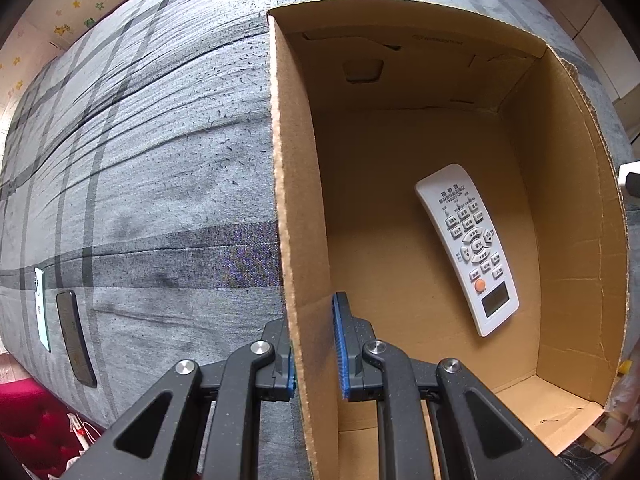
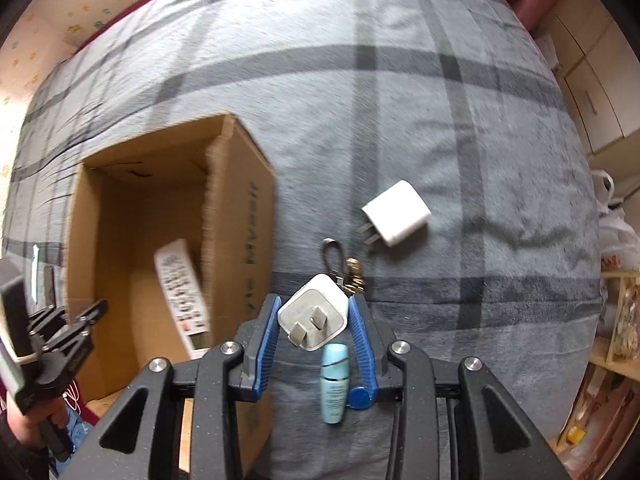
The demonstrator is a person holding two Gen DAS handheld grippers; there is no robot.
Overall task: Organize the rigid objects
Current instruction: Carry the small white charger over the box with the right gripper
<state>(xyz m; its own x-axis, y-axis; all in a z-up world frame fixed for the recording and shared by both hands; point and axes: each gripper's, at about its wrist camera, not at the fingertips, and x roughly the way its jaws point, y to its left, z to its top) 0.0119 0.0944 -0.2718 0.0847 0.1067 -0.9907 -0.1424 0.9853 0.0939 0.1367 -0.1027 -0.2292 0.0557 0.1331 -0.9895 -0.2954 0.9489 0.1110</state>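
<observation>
— Clamped between my right tongs, prongs facing the lens, is a white charger plug; I'm carrying it clear of the grey plaid blanket.

— And your left tongs?

— My left tongs are pinching the near wall of the cardboard box, steadying it. The white remote is already lying on the box floor.

— So which step are you in?

— I'm judging this as the carry: plug lifted, box sitting to its left. Next I'm needing to swing it over the rim and let go inside.

— What is waiting?

— A second white charger, a key bunch and a small teal bottle on the blanket, plus two phones beyond the box
</observation>
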